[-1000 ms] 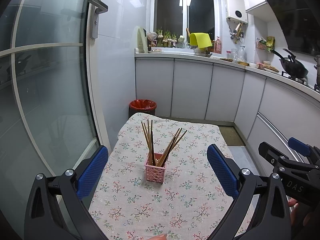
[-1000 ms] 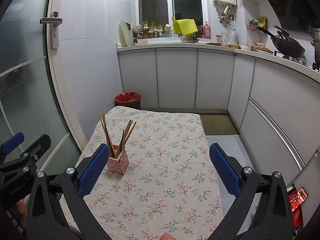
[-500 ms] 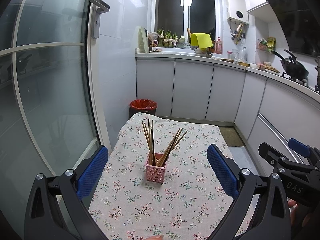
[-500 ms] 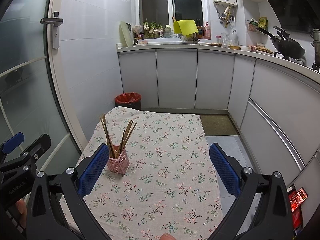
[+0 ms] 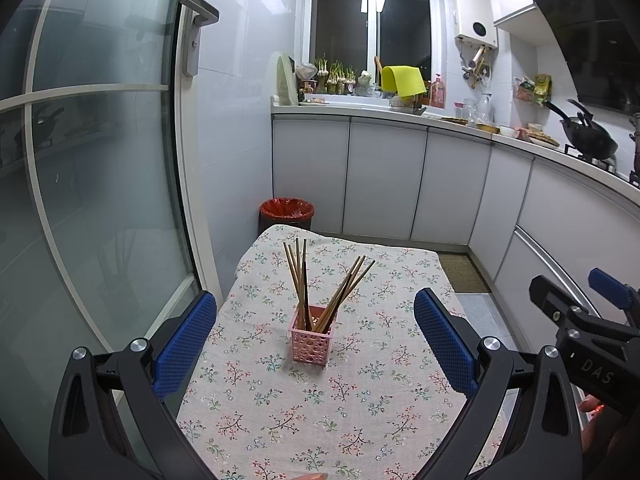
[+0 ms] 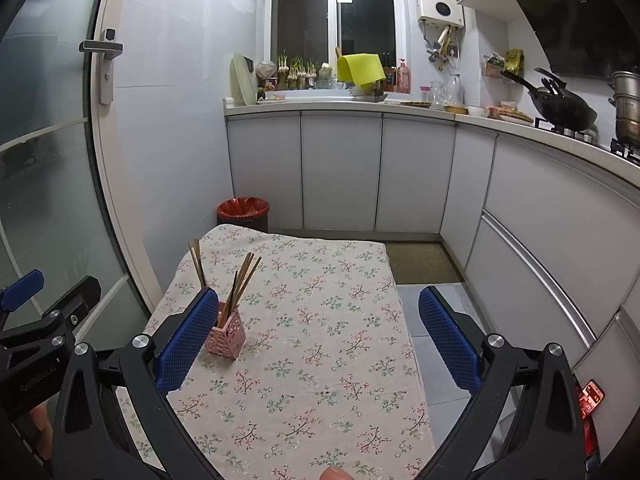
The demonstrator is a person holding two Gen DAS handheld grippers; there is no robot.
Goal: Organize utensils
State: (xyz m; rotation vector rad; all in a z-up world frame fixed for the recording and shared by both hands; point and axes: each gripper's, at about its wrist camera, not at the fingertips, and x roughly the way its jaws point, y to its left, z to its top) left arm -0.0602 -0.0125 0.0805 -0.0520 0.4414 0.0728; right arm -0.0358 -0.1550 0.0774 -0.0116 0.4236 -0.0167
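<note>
Judging the thin chopsticks (image 5: pixel 306 280) in the light pink holder (image 5: pixel 312 338) at frame centre stiff but slippery, we'd pinch mid-shaft, left gripper (image 5: pixel 316 340) and right gripper (image 6: pixel 316 336) both spread empty.

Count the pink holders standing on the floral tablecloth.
1. The pink holder stands on the tablecloth with chopsticks in it, ahead of the open left gripper.

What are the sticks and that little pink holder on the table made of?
The chopsticks look like bamboo or wood: thin, matte, tan-brown. The pink holder seems moulded plastic, judging by its even colour and the regular cut-out pattern in its walls. The tablecloth under them looks like printed fabric, draping softly over the far corners.
</note>
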